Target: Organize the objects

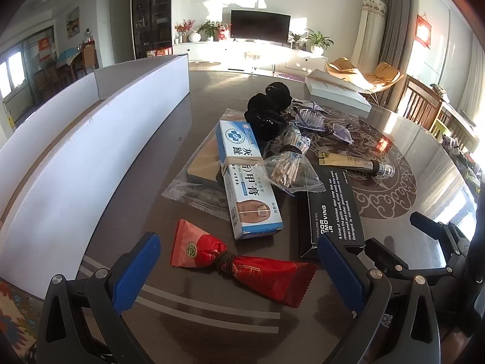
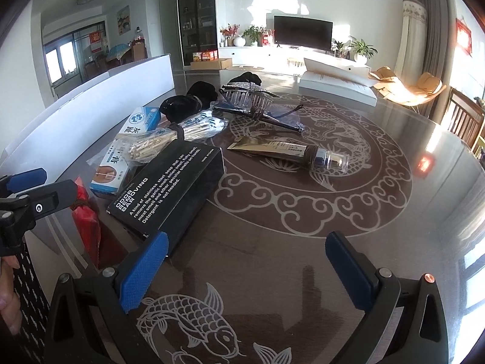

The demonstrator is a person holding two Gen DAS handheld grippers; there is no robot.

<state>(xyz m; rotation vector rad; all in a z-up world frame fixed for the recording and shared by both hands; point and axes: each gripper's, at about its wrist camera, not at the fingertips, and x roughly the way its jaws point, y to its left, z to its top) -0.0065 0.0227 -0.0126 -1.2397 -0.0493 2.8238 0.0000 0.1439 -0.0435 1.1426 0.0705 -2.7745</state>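
Observation:
In the left wrist view my left gripper [image 1: 238,241] is open, hanging over a red packet [image 1: 242,262] tied with a brown band; its blue pads stand on either side, apart from it. Behind lie a blue-and-white medicine box [image 1: 248,179], a bag of cotton swabs [image 1: 291,163], a black soap-bar box [image 1: 333,209], a gold tube [image 1: 354,162], black fabric pieces [image 1: 269,106] and a clear hair claw [image 1: 309,118]. My right gripper [image 2: 247,242] is open over bare table, its left pad [image 2: 145,270] just in front of the black box [image 2: 169,188]. The gold tube [image 2: 288,151] lies further back.
A long white open box [image 1: 91,139] runs along the table's left side. A flat white box [image 1: 336,91] sits at the far edge. The dark table [image 2: 333,182] bears a dragon-and-fish pattern. A hand [image 2: 9,288] shows at the left. Wooden chairs [image 1: 424,106] stand at the right.

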